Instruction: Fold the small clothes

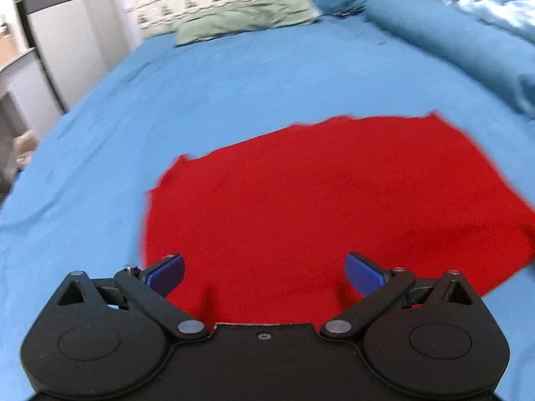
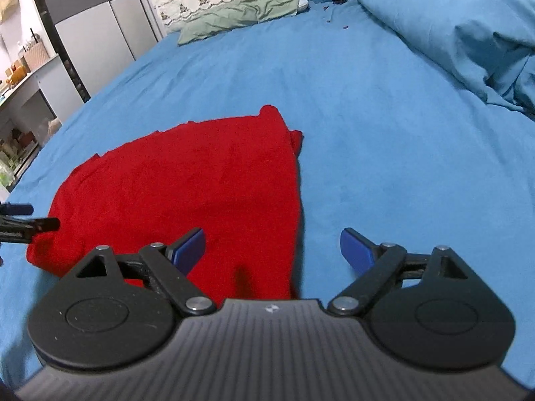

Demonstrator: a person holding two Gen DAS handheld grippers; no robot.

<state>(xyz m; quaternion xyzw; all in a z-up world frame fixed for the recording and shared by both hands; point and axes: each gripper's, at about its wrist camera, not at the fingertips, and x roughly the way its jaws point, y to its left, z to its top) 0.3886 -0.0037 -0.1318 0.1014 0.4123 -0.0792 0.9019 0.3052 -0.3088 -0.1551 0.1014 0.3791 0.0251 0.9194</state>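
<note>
red garment (image 2: 187,187) lies flat on the blue bed sheet (image 2: 367,117), spread wide so its edges are easy to reach. left tool (image 1: 265,272) hangs over the near hem, blue pads spread apart, holding nothing. right tool (image 2: 272,250) sits at the cloth's right edge, likewise released and empty, probably lining up for a paired pinch. pillows (image 2: 240,16) well clear at the headboard.
</note>
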